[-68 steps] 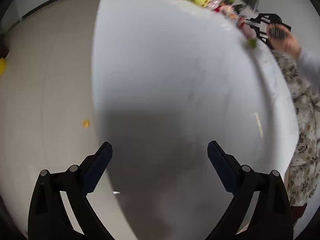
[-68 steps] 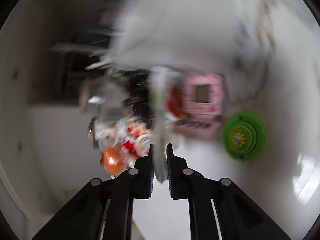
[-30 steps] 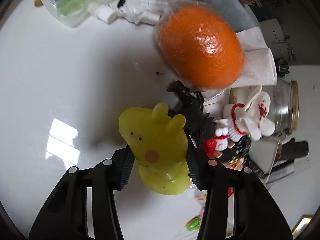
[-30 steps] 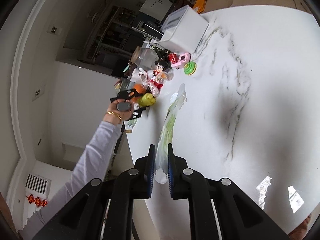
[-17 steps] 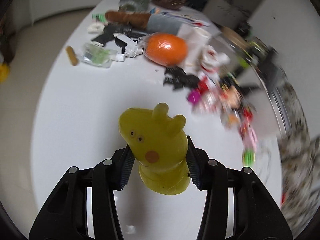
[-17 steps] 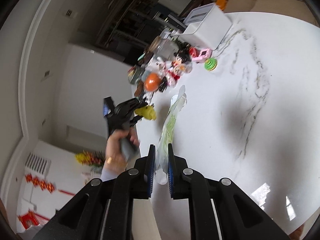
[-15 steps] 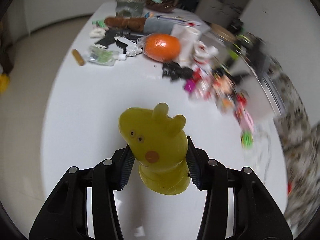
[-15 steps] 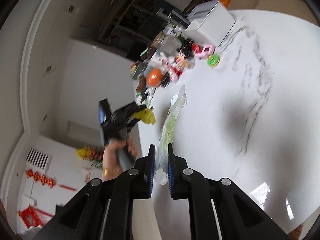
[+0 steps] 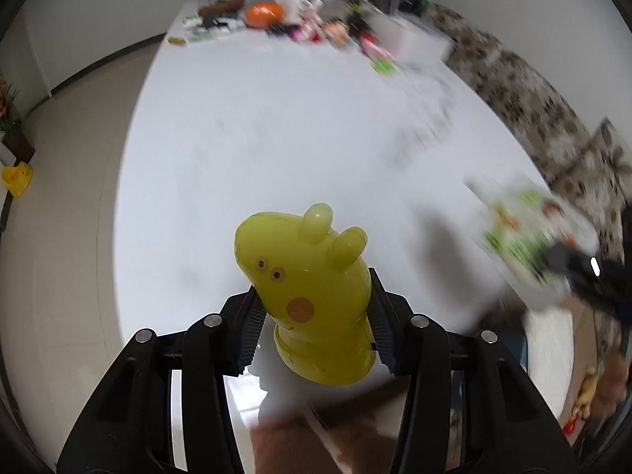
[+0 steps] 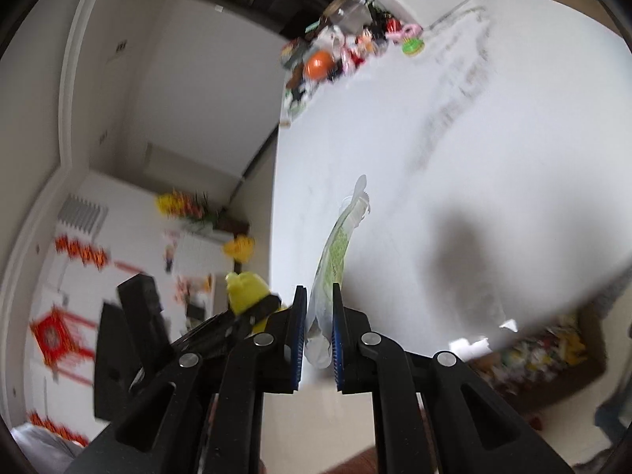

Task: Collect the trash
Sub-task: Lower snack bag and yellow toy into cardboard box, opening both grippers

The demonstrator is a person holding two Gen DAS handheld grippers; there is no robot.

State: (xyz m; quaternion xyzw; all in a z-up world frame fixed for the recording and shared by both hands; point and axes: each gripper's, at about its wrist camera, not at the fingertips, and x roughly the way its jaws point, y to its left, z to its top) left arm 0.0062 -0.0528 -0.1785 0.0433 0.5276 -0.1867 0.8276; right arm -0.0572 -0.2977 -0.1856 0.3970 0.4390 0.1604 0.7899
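The pig toy (image 9: 312, 296) sits between the left gripper's (image 9: 316, 330) fingers, over the table's (image 9: 276, 126) near edge — clutter (image 9: 284, 19) lines the far end. The wrapper (image 10: 333, 252) stands in the right gripper (image 10: 318, 335), just right of the toy.

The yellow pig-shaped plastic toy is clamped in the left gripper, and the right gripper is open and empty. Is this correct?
Not fully. The yellow pig-shaped plastic toy is clamped in the left gripper, but the right wrist view shows the right gripper shut on a clear plastic wrapper with green print.
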